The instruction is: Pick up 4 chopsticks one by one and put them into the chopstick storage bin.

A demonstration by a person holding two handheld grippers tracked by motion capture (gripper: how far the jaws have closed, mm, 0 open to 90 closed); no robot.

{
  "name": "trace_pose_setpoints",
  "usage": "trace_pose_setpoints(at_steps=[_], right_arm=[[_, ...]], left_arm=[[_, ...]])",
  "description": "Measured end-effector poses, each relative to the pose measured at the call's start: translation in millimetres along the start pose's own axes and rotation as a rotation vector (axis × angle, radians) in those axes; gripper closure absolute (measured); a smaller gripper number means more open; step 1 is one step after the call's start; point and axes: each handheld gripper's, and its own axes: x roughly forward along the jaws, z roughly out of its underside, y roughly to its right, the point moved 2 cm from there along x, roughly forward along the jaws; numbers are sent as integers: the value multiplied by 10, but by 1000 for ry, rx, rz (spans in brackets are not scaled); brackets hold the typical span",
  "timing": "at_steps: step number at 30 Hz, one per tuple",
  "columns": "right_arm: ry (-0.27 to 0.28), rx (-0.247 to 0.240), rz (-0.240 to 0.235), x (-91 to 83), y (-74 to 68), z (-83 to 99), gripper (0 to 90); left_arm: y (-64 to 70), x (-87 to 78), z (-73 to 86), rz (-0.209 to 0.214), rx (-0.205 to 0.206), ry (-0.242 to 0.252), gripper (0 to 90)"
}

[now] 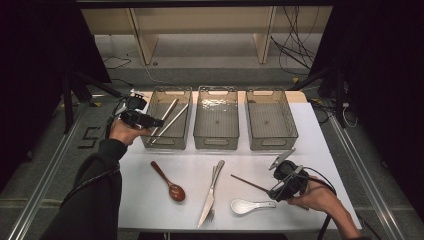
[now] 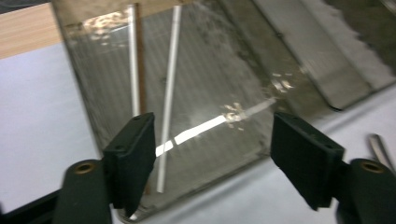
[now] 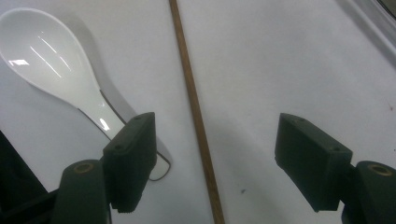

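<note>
Here, left bin [image 1: 167, 120] holds chopsticks [image 1: 171, 122]; other bins empty; both claws apart, empty.

Lab: tripods [image 1: 70, 97], loose cables [image 1: 295, 45]

Brown wooden chopstick [image 3: 196, 116]: thin, straight, lying flat on the white table, just beside the white ceramic spoon [image 3: 51, 65], bowl facing up, handle near the stick. Left-hand clear bin [image 1: 167, 125]: rectangular, upright, holding two silver chopsticks [image 2: 169, 93] and one brown stick [image 2: 140, 65], laid lengthwise, slightly splayed.
</note>
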Motion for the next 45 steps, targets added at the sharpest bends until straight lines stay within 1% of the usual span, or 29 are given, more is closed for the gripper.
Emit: trace_pose_setpoints(at_steps=[1,2,5,6,7,9,10,11,13,15,16,18,19,20,22,24,26,29,32,33,35,38,42,45], right_arm=[[-1,-1,-1,2,1,0,303],[-6,3,0,2,-2,0,303],[-7,0,-1,6,0,4,303],[-8,1,-3,11,7,7,303],[-14,5,0,16,11,9,306],[-28,5,2,31,19,11,313],[-35,3,5,38,22,14,319],[-41,2,1,45,22,18,337],[-56,-3,-10,59,21,24,373],[-77,0,-12,80,27,29,424],[-88,-2,-11,93,31,32,446],[-111,-5,-3,116,42,37,492],[-121,-6,-2,123,46,40,512],[-127,-6,-3,129,50,44,537],[-134,-10,-3,136,58,51,571],[-142,-9,-5,134,57,59,602],[-146,-15,-11,141,56,65,624],[-161,-28,-17,155,38,72,651],[-174,-40,-25,165,20,80,675],[-180,-43,-25,168,15,82,681],[-187,-52,-28,174,9,84,687],[-197,-65,-34,184,-10,90,704],[-215,-76,-24,199,-19,92,722],[-212,-81,-26,201,-26,93,742]], left_arm=[[55,-32,27,6,13,5,254],[109,-63,60,23,22,7,241],[261,-146,187,65,37,30,213],[301,-168,231,73,43,37,205],[337,-183,268,83,54,30,202],[421,-215,354,103,63,37,186],[461,-234,401,122,59,37,185],[498,-248,446,142,59,36,182],[568,-286,532,145,72,43,172],[631,-306,603,158,76,53,167],[658,-316,635,158,81,53,161],[709,-323,694,152,109,52,157],[738,-324,723,145,112,52,154],[760,-328,750,139,124,53,154],[802,-338,799,141,140,51,153],[835,-342,836,138,151,60,153],[862,-333,868,141,164,50,153],[900,-314,915,144,174,36,153],[937,-299,964,137,195,19,153],[947,-296,981,135,201,23,153],[957,-300,1015,144,215,25,153],[970,-296,1055,145,220,21,153],[987,-292,1096,134,241,11,153],[986,-290,1108,135,237,12,153]])
